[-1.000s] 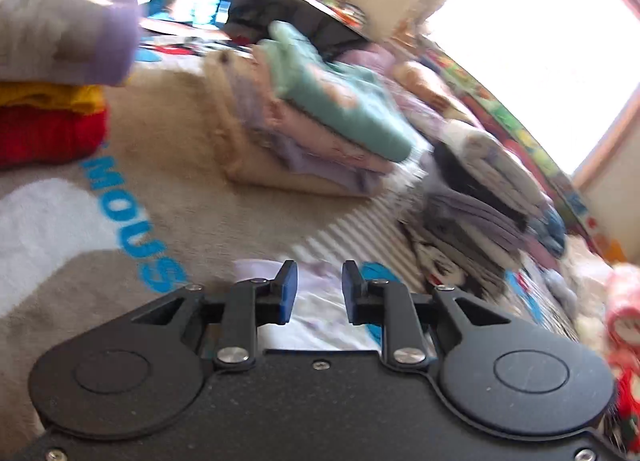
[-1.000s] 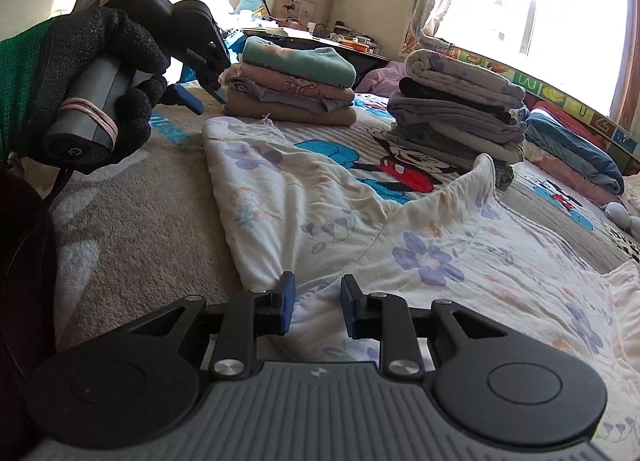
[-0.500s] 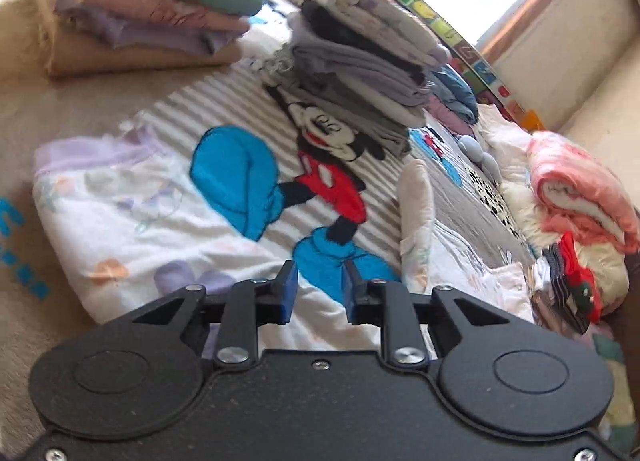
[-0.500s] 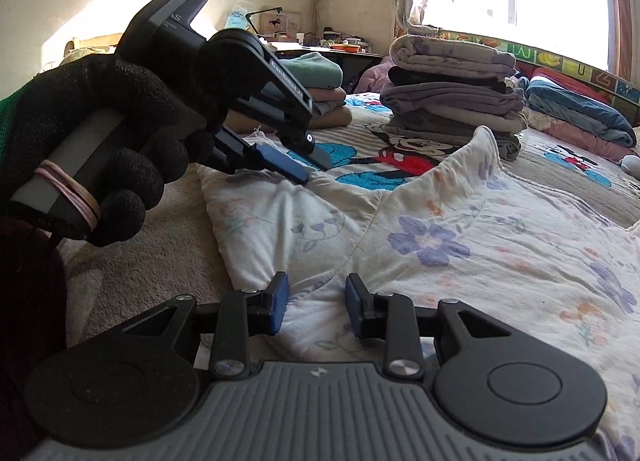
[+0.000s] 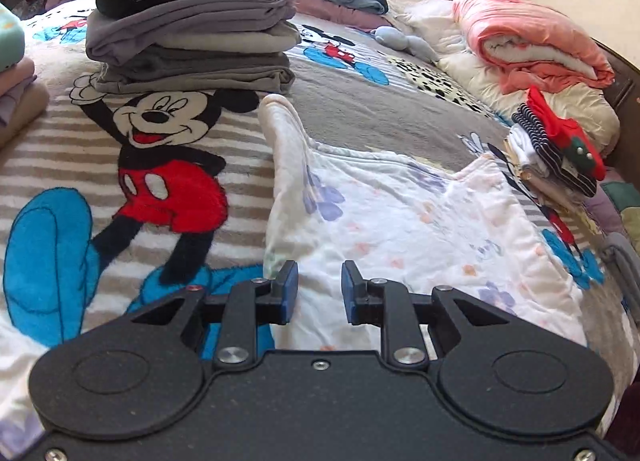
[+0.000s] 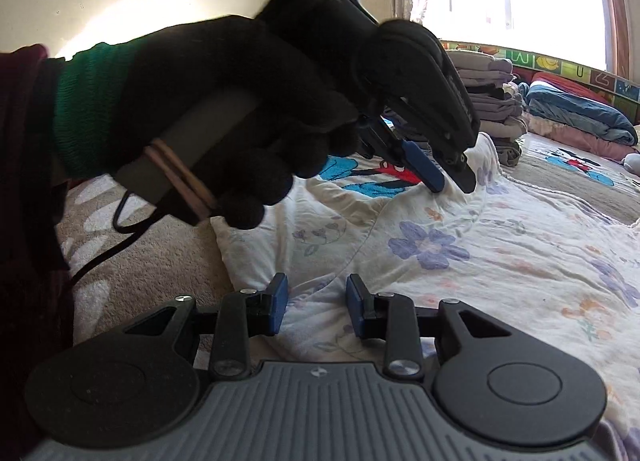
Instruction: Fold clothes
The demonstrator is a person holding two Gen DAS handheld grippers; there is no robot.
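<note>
Black left gripper [image 5: 316, 289] angled down over floral garment [image 5: 400, 221] lying flat on the blanket [image 5: 60, 149], fingers apart, gripping nothing; right view: right gripper [image 6: 314, 303] low over same garment, empty, gloved hand [image 6: 224, 101] above.

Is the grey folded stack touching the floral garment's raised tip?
Apart. The left wrist view shows bare blanket between the grey folded stack and the floral garment tip.
</note>
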